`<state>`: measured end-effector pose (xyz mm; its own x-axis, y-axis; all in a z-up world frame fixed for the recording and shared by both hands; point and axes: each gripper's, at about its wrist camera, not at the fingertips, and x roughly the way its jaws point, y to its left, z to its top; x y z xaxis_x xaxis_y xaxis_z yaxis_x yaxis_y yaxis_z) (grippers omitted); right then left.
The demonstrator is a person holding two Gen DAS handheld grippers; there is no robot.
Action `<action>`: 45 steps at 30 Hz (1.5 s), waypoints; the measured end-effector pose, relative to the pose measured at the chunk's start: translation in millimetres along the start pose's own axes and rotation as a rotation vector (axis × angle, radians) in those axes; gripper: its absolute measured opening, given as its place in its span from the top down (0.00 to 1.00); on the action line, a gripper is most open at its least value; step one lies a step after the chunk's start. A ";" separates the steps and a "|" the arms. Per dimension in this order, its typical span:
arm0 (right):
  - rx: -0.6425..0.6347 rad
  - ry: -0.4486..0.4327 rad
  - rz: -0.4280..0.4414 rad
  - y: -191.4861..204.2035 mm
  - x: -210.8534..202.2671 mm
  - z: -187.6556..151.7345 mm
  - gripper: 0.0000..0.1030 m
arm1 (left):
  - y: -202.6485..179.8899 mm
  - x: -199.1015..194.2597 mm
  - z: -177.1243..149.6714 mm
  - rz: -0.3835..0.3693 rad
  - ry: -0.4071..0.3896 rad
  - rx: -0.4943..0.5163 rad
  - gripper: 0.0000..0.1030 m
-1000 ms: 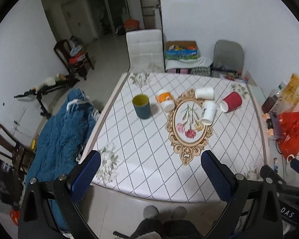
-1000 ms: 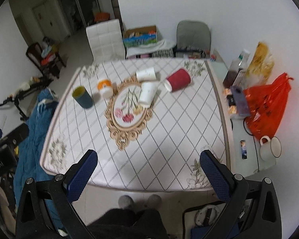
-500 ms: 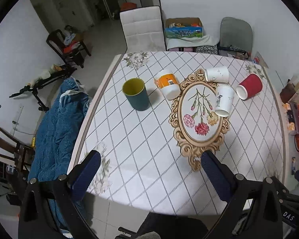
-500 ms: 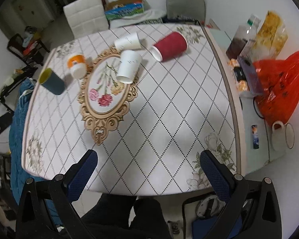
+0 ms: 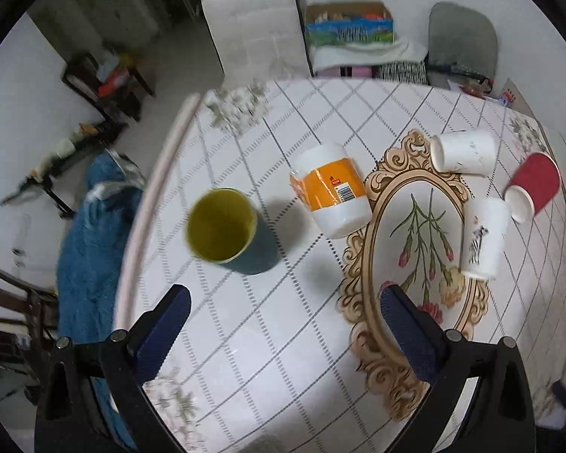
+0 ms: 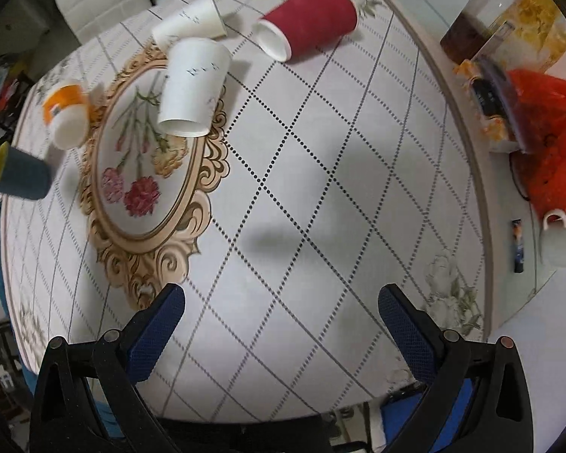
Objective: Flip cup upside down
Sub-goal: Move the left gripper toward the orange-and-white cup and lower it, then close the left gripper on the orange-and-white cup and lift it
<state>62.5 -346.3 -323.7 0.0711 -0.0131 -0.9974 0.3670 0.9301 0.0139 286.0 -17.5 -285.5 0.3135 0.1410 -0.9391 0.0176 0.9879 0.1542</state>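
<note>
A dark teal cup with a yellow inside [image 5: 232,230] stands upright, mouth up, near the table's left edge; it also shows in the right wrist view [image 6: 19,173]. An orange-and-white cup [image 5: 330,190] stands beside it. Two white cups [image 5: 462,151] [image 5: 485,236] and a red cup [image 5: 534,187] lie on their sides; the red cup [image 6: 307,20] shows large in the right wrist view. My left gripper [image 5: 283,309] is open and empty, just short of the teal cup. My right gripper [image 6: 281,302] is open and empty over the table's near right part.
The table [image 6: 320,173] has a white diamond-pattern cloth with a gold oval floral motif [image 5: 415,249]. A red bag [image 6: 551,128], bottles and a white mug [image 6: 560,241] sit on a ledge to the right. A blue blanket [image 5: 90,249] and chairs stand left and behind.
Both grippers have moved forward and down toward the table. The cups appear larger; none of them has moved. Both grippers stay open.
</note>
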 end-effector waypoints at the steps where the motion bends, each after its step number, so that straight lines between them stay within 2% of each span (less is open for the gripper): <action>1: 0.008 0.008 -0.010 2.1 6.7 4.5 0.00 | -1.0 12.1 10.1 -0.028 0.043 -0.015 0.00; 4: 0.029 0.024 -0.020 6.2 21.0 13.3 0.00 | -4.4 32.5 30.1 -0.081 0.116 -0.049 0.01; 12: 0.062 0.046 -0.049 15.3 43.2 36.9 0.00 | -21.2 91.8 75.1 -0.121 0.287 -0.110 0.04; 23: 0.087 0.090 -0.078 16.6 62.2 51.2 0.00 | -43.8 128.5 91.5 -0.110 0.390 -0.082 0.04; 32: 0.075 0.107 -0.088 27.9 71.5 59.5 0.00 | -63.2 137.4 103.4 -0.096 0.388 -0.026 0.05; 36: 0.071 0.104 -0.096 35.7 68.8 57.6 0.00 | -70.2 144.5 103.2 -0.081 0.404 -0.003 0.30; 37: 0.072 0.105 -0.096 37.6 68.0 57.2 0.00 | -72.8 147.6 101.1 -0.072 0.412 0.008 0.33; 45: 0.065 0.095 -0.104 53.4 53.0 66.1 0.00 | -83.0 144.1 92.2 -0.047 0.371 0.059 0.34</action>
<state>147.2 -321.6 -371.1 -0.0573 -0.0708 -0.9958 0.4272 0.8998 -0.0886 417.3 -85.2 -405.3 -0.0540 0.1199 -0.9913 0.0818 0.9900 0.1153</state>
